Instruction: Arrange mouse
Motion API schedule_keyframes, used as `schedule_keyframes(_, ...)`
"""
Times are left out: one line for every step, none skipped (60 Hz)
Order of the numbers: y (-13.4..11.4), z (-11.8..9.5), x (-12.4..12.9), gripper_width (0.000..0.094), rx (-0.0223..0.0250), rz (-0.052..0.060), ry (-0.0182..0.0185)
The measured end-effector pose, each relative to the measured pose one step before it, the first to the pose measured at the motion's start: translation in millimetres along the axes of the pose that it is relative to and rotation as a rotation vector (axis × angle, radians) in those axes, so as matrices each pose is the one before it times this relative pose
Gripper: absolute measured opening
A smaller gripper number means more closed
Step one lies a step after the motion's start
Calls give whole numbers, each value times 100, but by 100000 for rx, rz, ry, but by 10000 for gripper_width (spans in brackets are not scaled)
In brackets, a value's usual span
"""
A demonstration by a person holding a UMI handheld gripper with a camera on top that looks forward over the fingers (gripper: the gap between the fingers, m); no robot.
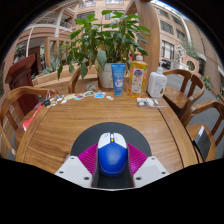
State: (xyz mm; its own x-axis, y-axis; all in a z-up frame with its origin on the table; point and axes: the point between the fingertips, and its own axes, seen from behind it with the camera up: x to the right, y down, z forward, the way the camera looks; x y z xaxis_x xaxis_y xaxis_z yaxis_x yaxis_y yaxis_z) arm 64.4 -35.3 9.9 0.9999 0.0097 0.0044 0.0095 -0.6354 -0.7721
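Observation:
A blue and white computer mouse (pixel 112 157) sits between my gripper's (pixel 112 152) two fingers, its white nose pointing away from me. The pink pads (pixel 89 158) touch its left and right sides, so the gripper is shut on the mouse. Under and around it lies a dark rounded mouse pad (pixel 86 138) on the wooden table (pixel 60 125). Whether the mouse rests on the pad or hangs just above it I cannot tell.
At the table's far end stand a leafy potted plant (pixel 104 45), a blue tube (pixel 118 77), a yellow carton (pixel 138 75) and a white round device (pixel 157 84). Small items (pixel 85 96) lie at the far left. Wooden chairs (pixel 190 90) line both sides.

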Motion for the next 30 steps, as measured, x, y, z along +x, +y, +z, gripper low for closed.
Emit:
schedule_keyframes(363,101,-130,413,-629,183,110)
schedule_keyframes(298,129,-132,423,-474,235,54)
schedule_keyframes(330,98,-102,438,-724,255,45)
schedule_keyframes(300,89,-73,452,-686,225,63)
schedule_keyframes(93,100,154,462,-1215,48,-347)
schedule_keyframes(419,129,-203,475,-734,299,-256)
schedule_keyframes(263,70,-141,489,-712,438,-388)
schedule_keyframes(192,15,-86,503,-542,604,-197)
schedule_keyframes(-116,-42,3,516,618,391,99)
schedule_keyframes(-99,-87,58,538,577,188,340)
schedule_keyframes(53,-139,70,576,-44,-14,452)
schedule_keyframes(86,-173,76,623,-264,-140,527)
schedule_keyframes(-59,-245,120,677,-759,-269,195)
schedule_keyframes(-1,-288,-16,735,-43,-115,292)
schedule_keyframes(-47,-300,-60,793,185,22,66)
schedule_keyframes(-117,-353,-117,845,453,131,-155)
schedule_keyframes(-150,-385,-14,872,544,174,-13)
schedule_keyframes(-151,-392,-100,859,638,112,-90)
schedule_keyframes(-125,-397,-30,851,462,80,-57)
schedule_keyframes(-143,-625,89,848,-20,120,243)
schedule_keyframes(-92,-484,-35,848,264,-19,251)
schedule_keyframes(-95,-562,-44,849,314,-196,219)
schedule_keyframes(-92,-607,-54,851,377,-241,234)
schedule_keyframes(-81,-619,-24,852,377,-180,252)
schedule_keyframes(-106,-651,-26,853,400,-79,339)
schedule_keyframes(-65,-505,-59,852,419,-5,337)
schedule_keyframes(-103,-684,-38,853,509,-73,275)
schedule_keyframes(-86,-679,-77,851,512,-71,205)
schedule_keyframes(-51,-702,-72,852,430,-36,184)
schedule_keyframes(-34,-704,-46,853,308,74,272)
